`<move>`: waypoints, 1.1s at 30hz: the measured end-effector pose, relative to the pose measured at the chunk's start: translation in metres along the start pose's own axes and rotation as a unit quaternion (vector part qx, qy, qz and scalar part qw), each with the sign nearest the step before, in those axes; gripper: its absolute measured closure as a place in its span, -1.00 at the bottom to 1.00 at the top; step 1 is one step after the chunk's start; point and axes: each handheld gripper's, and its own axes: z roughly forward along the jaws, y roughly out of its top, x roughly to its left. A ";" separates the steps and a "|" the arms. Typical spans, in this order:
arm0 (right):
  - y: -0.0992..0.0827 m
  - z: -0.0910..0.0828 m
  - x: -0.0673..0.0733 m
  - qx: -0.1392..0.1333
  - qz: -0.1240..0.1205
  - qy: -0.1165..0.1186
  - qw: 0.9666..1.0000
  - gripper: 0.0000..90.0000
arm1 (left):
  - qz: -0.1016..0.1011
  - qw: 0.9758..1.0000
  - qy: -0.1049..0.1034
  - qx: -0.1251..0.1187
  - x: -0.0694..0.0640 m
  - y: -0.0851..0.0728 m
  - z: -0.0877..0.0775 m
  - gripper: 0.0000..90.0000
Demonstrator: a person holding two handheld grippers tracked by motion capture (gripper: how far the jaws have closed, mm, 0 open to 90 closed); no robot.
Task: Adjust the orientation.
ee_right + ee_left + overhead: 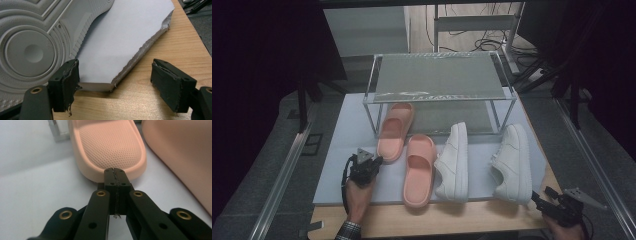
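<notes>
My left gripper (115, 173) has its jaws pressed flat together with nothing caught between them; the tips sit right at the heel rim of the left pink slipper (110, 147), touching it or very nearly, I cannot tell which; that slipper lies on the pale foam mat (347, 165), its toe end reaching under the front edge of the clear rack (439, 75); the second pink slipper (419, 170) lies just beside it to the right, closer to me, and in the left gripper view its side rises at the right edge.

My right gripper (115, 85) stands wide apart and grips nothing; between the jaws I see the near corner of the foam mat and the bare wooden table (160, 50); the left jaw is right at the mat's cut edge; beside it the ribbed sole of the right white sneaker (32, 50) looms close, tipped on its side so the round tread faces me; in the high view that sneaker (512, 162) lies at the mat's right front corner, with my right gripper (542, 200) just off its heel over the wood.

The other white sneaker (454, 162) lies between the near slipper and the right sneaker, also on its side; all four lie in a row in front of the rack, whose two shelves carry nothing I can make out.
</notes>
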 end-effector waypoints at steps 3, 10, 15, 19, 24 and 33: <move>0.000 0.000 0.000 0.000 0.000 0.000 1.000 -0.48 | 0.001 1.000 -0.001 -0.003 -0.001 0.004 0.002 0.99; 0.000 0.000 0.000 0.000 -0.001 0.000 1.000 -0.48 | 0.003 1.000 -0.003 -0.007 -0.002 0.011 0.006 0.99; 0.000 0.000 0.000 0.000 -0.001 0.000 1.000 -0.48 | 0.000 1.000 -0.007 -0.009 -0.001 0.014 0.010 0.99; 0.000 0.000 0.000 0.000 -0.001 0.000 1.000 -0.48 | -0.002 1.000 -0.007 -0.011 -0.001 0.018 0.012 0.99; 0.000 0.000 0.000 0.000 -0.001 0.000 1.000 -0.48 | 0.001 1.000 -0.003 -0.012 -0.002 0.026 0.015 1.00; 0.000 0.000 0.000 0.000 -0.001 0.000 1.000 -0.48 | 0.002 1.000 -0.002 -0.011 -0.005 0.032 0.025 0.99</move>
